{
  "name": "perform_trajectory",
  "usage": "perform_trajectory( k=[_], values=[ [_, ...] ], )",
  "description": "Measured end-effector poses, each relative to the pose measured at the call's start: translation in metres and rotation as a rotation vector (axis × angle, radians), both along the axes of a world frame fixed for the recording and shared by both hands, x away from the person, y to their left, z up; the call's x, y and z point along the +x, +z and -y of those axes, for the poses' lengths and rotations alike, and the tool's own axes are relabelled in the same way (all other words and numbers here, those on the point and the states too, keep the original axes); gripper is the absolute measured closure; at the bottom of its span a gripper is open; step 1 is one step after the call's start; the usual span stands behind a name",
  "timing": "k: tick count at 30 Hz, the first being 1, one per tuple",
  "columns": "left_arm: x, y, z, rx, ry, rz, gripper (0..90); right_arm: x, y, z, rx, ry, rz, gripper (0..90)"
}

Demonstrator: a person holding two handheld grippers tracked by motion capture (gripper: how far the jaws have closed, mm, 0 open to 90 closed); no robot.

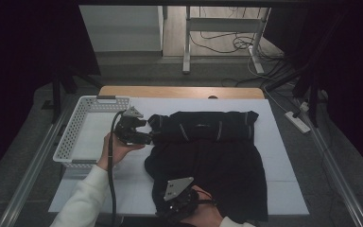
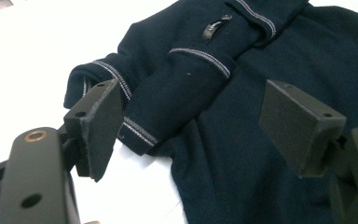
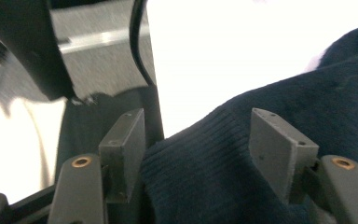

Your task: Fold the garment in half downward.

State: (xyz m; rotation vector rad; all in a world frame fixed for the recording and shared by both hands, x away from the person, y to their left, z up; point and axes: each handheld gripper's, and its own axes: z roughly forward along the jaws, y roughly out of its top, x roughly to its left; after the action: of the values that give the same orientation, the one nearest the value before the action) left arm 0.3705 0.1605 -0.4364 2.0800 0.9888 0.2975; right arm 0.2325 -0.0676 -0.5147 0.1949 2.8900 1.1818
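A dark navy sweater (image 1: 212,156) with thin pale stripes lies on the white table cover (image 1: 283,156), its top part folded over with the sleeves across. My left gripper (image 1: 146,133) stands open at the sweater's left side. In the left gripper view the left gripper (image 2: 193,93) has its jaws wide apart above a striped sleeve cuff (image 2: 137,133), with nothing pressed between the pads. My right gripper (image 1: 175,208) is at the sweater's near edge. In the right gripper view the right gripper (image 3: 196,116) is open, and the ribbed hem (image 3: 205,177) lies loose between the pads.
A white plastic basket (image 1: 67,142) stands at the table's left edge, just left of my left hand. The wooden table edge (image 1: 179,91) runs along the back. Metal rails flank the table, and cables and table legs lie on the floor beyond.
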Motion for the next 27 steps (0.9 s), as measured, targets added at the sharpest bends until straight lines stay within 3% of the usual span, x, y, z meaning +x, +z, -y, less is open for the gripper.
perform_trajectory(
  k=[9,16,20,21,24,27],
  values=[
    [-0.001,0.002,-0.002,-0.005,0.003,0.009,22.6,0.011,-0.016,-0.021,-0.082,-0.064,0.023,33.1],
    [-0.001,0.002,-0.003,-0.006,0.004,0.008,22.6,0.012,-0.01,-0.021,-0.112,-0.047,0.063,78.4],
    [-0.001,0.004,-0.004,-0.011,0.006,0.014,22.6,0.011,-0.01,-0.024,-0.085,0.006,0.027,82.2],
    [-0.001,0.004,-0.005,-0.013,0.007,0.014,22.6,0.007,-0.01,-0.028,-0.059,0.023,0.015,82.3],
    [0.0,0.004,-0.006,-0.018,0.013,0.011,22.6,-0.002,-0.006,-0.038,-0.021,0.066,0.026,82.5],
    [0.0,0.003,-0.006,-0.014,0.013,0.008,22.6,-0.003,-0.001,-0.044,0.005,0.069,0.042,82.5]
  ],
)
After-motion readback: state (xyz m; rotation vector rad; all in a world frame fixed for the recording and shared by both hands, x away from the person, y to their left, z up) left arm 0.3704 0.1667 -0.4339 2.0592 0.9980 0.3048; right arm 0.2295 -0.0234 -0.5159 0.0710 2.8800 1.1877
